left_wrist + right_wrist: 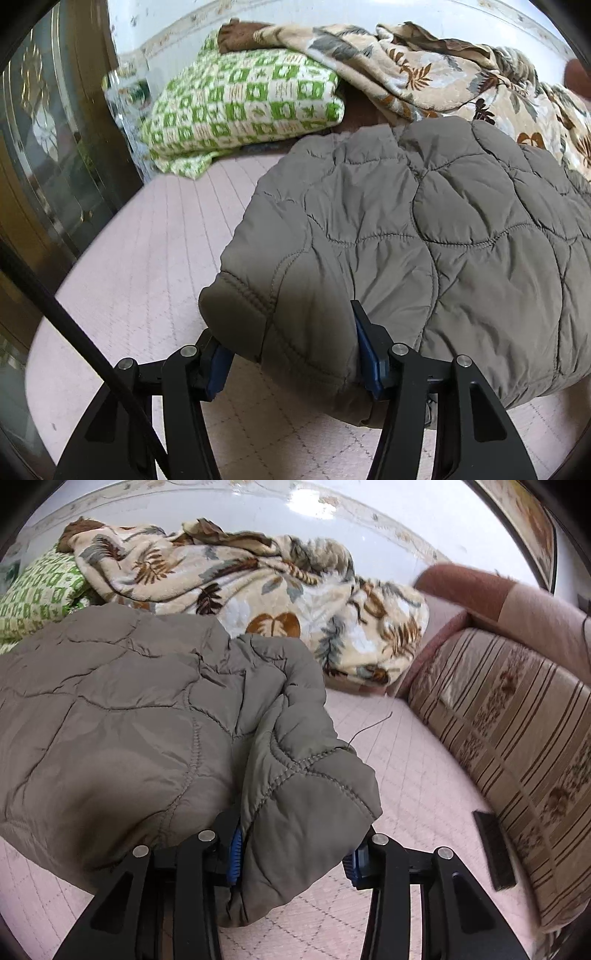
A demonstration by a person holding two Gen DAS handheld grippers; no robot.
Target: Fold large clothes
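Left hand-held gripper (295, 354) clamps a bunched edge of the quilted grey jacket (424, 236); right hand-held gripper (295, 843) clamps another edge. Jacket bulk extends ahead of both, over the pink bed cover (147, 251).

We see a quilted jacket (424, 229) in dull grey-brown, its wavy stitching the same shade. It lies on a pale pink bed cover (155, 251) crossed by a faint diamond grid. At the far edge of the bed, a folded cloth (243, 107) shows green and cream checks with small leaf motifs. Beside it a fleecy blanket (258, 587) is cream, printed with brown, rust and grey-blue leaves. Along the bed's right edge, a cushion (517, 716) carries beige and brown stripes with flowered bands. The left claw (295, 365) and right claw (295, 856) are black, with blue pads (369, 354).
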